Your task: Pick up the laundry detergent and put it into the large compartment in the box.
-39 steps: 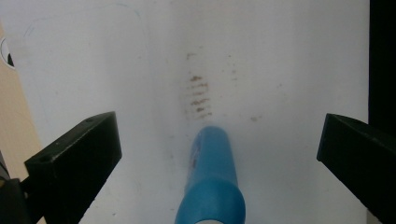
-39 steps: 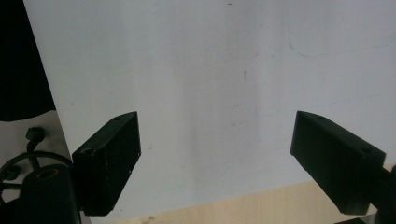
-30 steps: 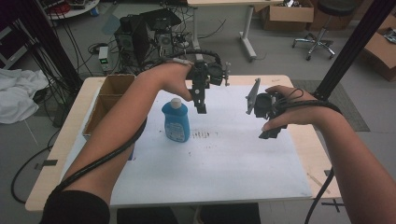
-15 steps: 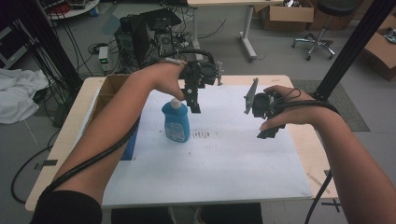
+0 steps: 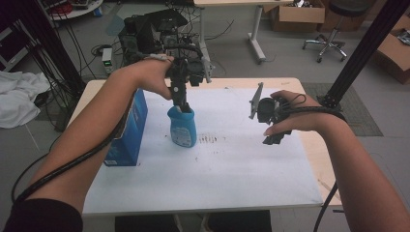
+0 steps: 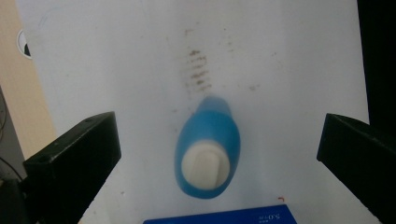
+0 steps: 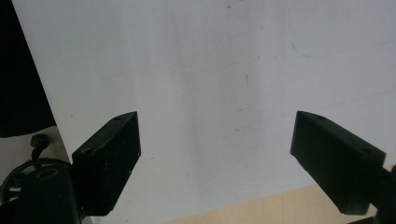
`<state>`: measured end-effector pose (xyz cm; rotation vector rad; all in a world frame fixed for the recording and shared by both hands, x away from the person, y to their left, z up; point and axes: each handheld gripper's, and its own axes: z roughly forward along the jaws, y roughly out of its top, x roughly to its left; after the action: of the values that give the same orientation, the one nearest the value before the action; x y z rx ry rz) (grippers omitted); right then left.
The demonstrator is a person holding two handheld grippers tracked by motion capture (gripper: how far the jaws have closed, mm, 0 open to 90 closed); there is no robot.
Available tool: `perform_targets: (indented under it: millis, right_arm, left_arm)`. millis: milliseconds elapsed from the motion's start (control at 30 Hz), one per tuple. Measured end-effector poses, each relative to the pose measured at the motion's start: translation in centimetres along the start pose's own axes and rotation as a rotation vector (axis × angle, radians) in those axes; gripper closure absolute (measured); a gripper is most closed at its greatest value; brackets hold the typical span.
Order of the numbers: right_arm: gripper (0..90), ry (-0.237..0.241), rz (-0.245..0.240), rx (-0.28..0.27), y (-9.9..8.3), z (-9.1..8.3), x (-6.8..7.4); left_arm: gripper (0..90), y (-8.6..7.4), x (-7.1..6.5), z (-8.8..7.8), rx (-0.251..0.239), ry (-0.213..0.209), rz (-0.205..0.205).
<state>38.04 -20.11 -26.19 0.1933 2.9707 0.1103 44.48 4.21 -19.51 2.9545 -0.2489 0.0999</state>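
A white-topped wooden table [image 5: 290,193] stands on a grey floor [image 5: 290,58], ringed by a rolling stool [image 5: 333,29], cardboard boxes [image 5: 290,17], tangled cables [image 5: 58,53] and crumpled white cloth [image 5: 17,101].

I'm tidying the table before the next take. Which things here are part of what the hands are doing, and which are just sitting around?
In use:
- blue bottle, upright on the white mat, white cap up
- left gripper, jaws wide open, poised above the bottle's cap

Just lying about:
- blue box, beside the bottle
- right gripper, open over bare mat, holding nothing
- white mat
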Motion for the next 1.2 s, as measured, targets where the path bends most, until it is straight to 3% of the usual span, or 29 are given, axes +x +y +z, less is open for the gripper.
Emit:
perform_targets:
  millis: [500,800,1200]
  right_arm:
    - [16.2,-0.023,0.002,-0.001,0.2,-0.8,0.5]
    - [16.2,-0.016,0.012,-0.009,0.0,-0.2,0.8]
    - [16.2,-0.014,0.016,-0.007,-0.1,0.3,0.9]
  left_arm:
    - [0.1,-3.3,-0.4,0.1,0.011,0.019,0.002]
    - [0.1,-3.8,-0.7,0.7,0.033,0.011,0.023]
    - [0.1,-4.0,-0.1,2.8,0.036,-0.012,0.058]
